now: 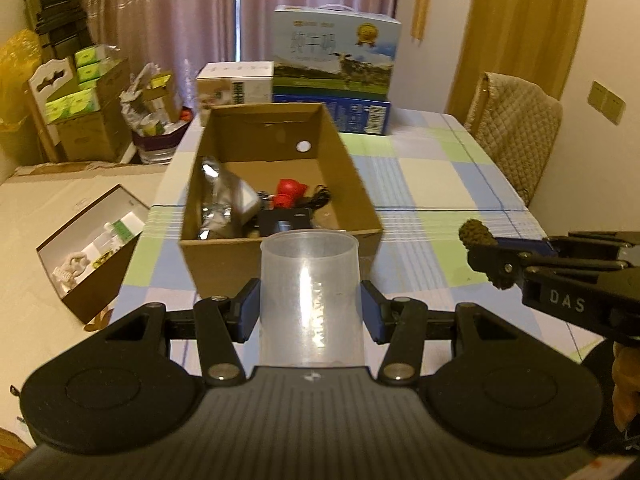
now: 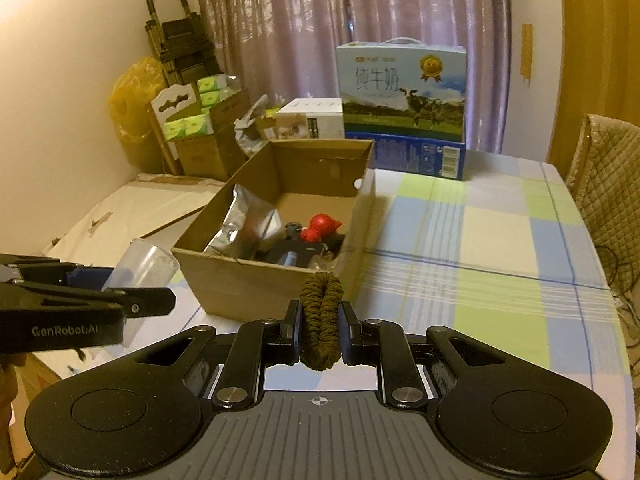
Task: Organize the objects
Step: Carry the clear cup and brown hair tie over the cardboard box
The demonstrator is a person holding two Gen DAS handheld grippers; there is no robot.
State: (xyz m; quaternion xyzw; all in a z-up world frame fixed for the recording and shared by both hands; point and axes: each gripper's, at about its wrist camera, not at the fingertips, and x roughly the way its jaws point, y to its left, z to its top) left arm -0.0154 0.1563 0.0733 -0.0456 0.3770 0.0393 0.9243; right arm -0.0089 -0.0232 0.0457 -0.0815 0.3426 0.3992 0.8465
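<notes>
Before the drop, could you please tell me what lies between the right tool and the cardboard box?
Only bare checkered tablecloth between the right tool, holding the brown scrunchie, and the cardboard box, in the right wrist view.

Your right gripper (image 2: 320, 326) clamps an olive scrunchie (image 2: 321, 316) before the open cardboard box (image 2: 256, 284). At left, your other gripper (image 2: 132, 280) grips a clear cup (image 2: 146, 266).

You are working in dim, warm yellow indoor light; both views carry an amber cast. A bright streak of glare runs down the clear plastic cup (image 1: 310, 296) between your left gripper's fingers, and the foil pouch (image 2: 240, 228) ahead of your right gripper shines. Fisheye bending curves the curtains (image 1: 240, 12) and walls, with dark vignette corners. Distant clutter looks soft and slightly smeared.
</notes>
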